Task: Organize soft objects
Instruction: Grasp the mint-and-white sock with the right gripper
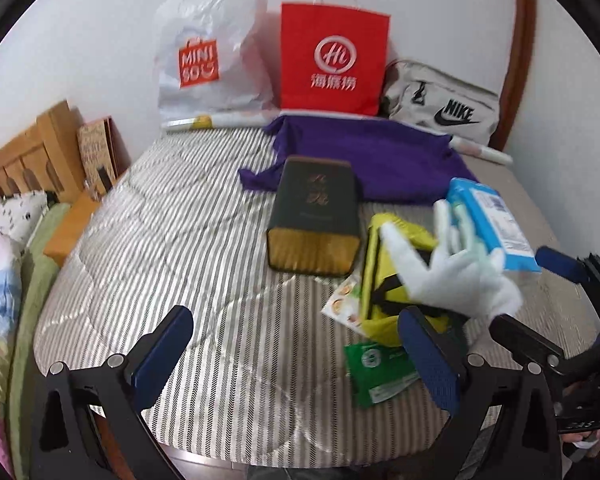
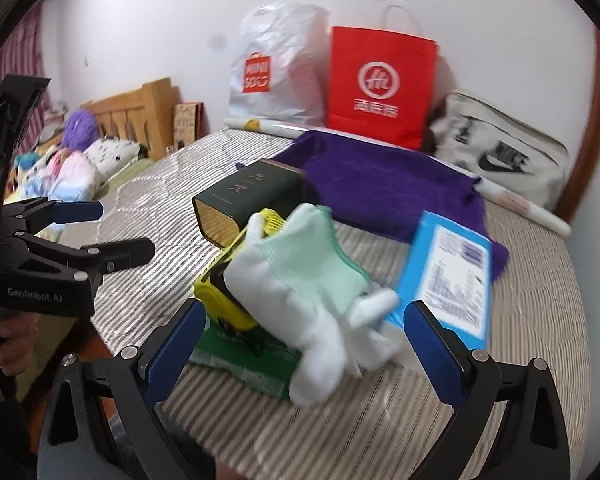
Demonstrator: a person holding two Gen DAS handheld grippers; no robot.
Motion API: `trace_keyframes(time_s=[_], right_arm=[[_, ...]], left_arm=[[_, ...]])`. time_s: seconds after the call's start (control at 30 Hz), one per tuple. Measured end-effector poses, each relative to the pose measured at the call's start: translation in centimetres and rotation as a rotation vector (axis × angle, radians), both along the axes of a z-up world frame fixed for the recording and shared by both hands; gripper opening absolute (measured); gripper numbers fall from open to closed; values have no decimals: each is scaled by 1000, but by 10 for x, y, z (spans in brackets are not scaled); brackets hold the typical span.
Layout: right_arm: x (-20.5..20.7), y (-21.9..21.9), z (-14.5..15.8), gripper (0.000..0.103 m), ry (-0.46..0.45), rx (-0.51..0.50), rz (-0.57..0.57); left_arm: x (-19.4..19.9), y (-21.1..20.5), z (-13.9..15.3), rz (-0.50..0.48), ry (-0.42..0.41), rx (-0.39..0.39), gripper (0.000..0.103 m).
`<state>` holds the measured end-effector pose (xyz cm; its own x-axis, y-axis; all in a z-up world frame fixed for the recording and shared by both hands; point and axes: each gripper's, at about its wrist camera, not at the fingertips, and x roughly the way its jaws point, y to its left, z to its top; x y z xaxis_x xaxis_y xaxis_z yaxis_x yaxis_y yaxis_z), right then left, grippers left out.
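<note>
- Gloves (image 2: pixel 300 280), white and pale green, lie in a soft heap on the yellow bag (image 2: pixel 224 300), on the striped bed cover (image 1: pixel 180 240).
- Your right gripper (image 2: pixel 304 340) is right at them. Its blue jaws are spread wide, one on each side of the heap, and they are not squeezing anything.
- From the right wrist camera, the gloves sit just ahead of the jaws and between them. The heap runs from far left to near right, a bit slanted across the gap.
- Your left gripper (image 1: pixel 296 360) is spread wide too and holds nothing. The gloves lie off to its right, past its right jaw.
- So your right hand is the nearer one. I think it only needs to go a little forward and then squeeze.
- Watch the blue pack (image 2: pixel 448 276). It touches the gloves on the right side, just by the right jaw, so you could pinch it by mistake.
- A green packet (image 2: pixel 256 364) pokes out from under the yellow bag, and a dark box (image 2: pixel 252 196) lies behind it.
- The picture is blurry near the gloves, so I cannot tell how many there are.
</note>
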<state>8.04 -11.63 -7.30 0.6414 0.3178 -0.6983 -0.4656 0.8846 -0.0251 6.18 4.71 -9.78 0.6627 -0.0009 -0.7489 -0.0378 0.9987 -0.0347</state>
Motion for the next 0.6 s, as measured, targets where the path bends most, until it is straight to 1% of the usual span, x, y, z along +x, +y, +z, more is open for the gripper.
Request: trace_keyframes(time_s=[0.03, 0.07, 0.1, 0.13, 0.17, 0.2, 0.27, 0.3, 0.4, 0.6], right_arm=[[5, 4, -4, 98, 2, -10, 2], [10, 7, -8, 95, 5, -19, 3], [15, 11, -11, 77, 6, -22, 6], [19, 13, -13, 65, 12, -16, 18], [23, 15, -13, 43, 27, -6, 33], [28, 17, -12, 28, 39, 11, 46], [30, 18, -7, 17, 27, 27, 46], [32, 18, -1, 14, 19, 43, 53], [36, 16, 19, 11, 4, 110, 77], [45, 6, 50, 10, -10, 184, 45]], left_arm=[[1, 3, -4, -1, 6, -7, 103], [2, 5, -6, -1, 10, -14, 103], [4, 7, -9, -1, 12, -21, 103], [5, 10, -13, 0, 18, -31, 103], [6, 13, -15, 2, 23, -39, 103], [8, 15, -17, 2, 27, -48, 103], [9, 20, -20, 1, 30, -67, 103], [10, 22, -22, 0, 31, -79, 103], [12, 25, -25, -22, 32, -111, 103], [17, 22, -29, -77, 31, -154, 102]])
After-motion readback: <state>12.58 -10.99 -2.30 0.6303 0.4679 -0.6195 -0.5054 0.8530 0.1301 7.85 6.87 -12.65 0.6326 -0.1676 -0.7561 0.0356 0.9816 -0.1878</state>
